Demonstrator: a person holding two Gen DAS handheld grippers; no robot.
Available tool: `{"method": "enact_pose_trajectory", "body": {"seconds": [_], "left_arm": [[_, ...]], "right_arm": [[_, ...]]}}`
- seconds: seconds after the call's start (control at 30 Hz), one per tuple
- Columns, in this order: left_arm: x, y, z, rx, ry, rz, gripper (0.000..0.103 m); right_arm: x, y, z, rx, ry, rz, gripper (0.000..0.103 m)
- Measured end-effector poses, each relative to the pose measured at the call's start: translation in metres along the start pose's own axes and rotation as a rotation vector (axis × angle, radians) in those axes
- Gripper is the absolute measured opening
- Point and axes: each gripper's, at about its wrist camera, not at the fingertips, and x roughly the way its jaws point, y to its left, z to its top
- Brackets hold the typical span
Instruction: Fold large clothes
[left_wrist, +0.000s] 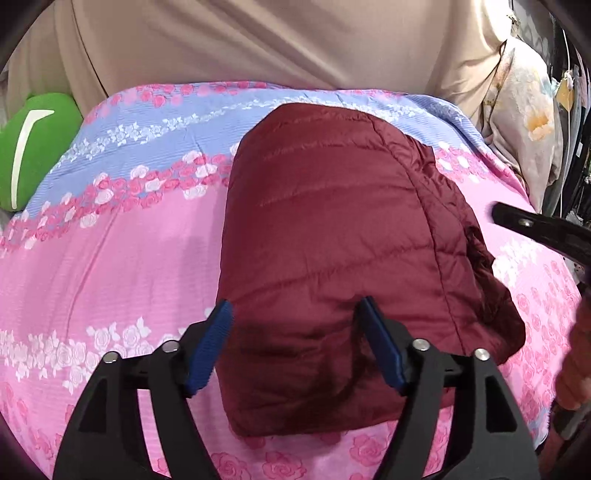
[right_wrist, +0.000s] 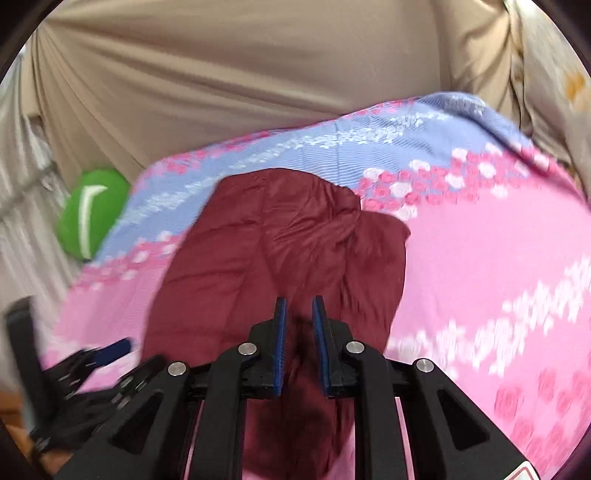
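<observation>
Spread wide above the near edge of the maroon quilted jacket (left_wrist: 343, 236), the left gripper (left_wrist: 295, 347) is empty, the right gripper (right_wrist: 299, 347) nearly closed on nothing; folded compactly on the floral bedspread (left_wrist: 110, 236), it seems almost done.

A bedroom in a home: a bed spread with a pink and blue rose-print sheet (left_wrist: 110, 236), a beige curtain (left_wrist: 258, 40) hanging behind it, a green cushion (left_wrist: 33, 147) at one side, and a floral pillow (left_wrist: 524, 122) at the other.
</observation>
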Motion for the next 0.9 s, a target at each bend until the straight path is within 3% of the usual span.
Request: {"method": "enact_pose_trajectory", "body": {"seconds": [0.17, 0.23, 0.4, 0.47, 0.63, 0.8, 0.9], "left_arm": [[0.005, -0.001, 0.005, 0.0, -0.001, 0.022, 0.081], [0.008, 0.0, 0.006, -0.006, 0.006, 0.019, 0.083], [0.016, 0.001, 0.006, -0.01, 0.018, 0.009, 0.086], [0.019, 0.002, 0.006, -0.017, 0.029, 0.008, 0.087], [0.016, 0.006, 0.005, -0.023, 0.029, 0.024, 0.088], [0.018, 0.009, 0.004, -0.034, 0.036, 0.019, 0.089], [0.018, 0.008, 0.003, -0.03, 0.037, 0.018, 0.089]], "right_arm": [[0.052, 0.012, 0.0, -0.031, 0.053, -0.112, 0.003], [0.072, 0.004, -0.01, -0.018, 0.089, -0.118, 0.001], [0.084, 0.007, -0.022, -0.051, 0.078, -0.165, 0.001], [0.077, 0.008, -0.019, -0.045, 0.082, -0.164, 0.002], [0.022, 0.007, -0.019, 0.015, 0.032, -0.064, 0.013], [-0.017, 0.007, -0.045, 0.035, 0.08, 0.042, 0.014], [-0.018, 0.008, -0.067, 0.032, 0.13, 0.033, 0.014]]}}
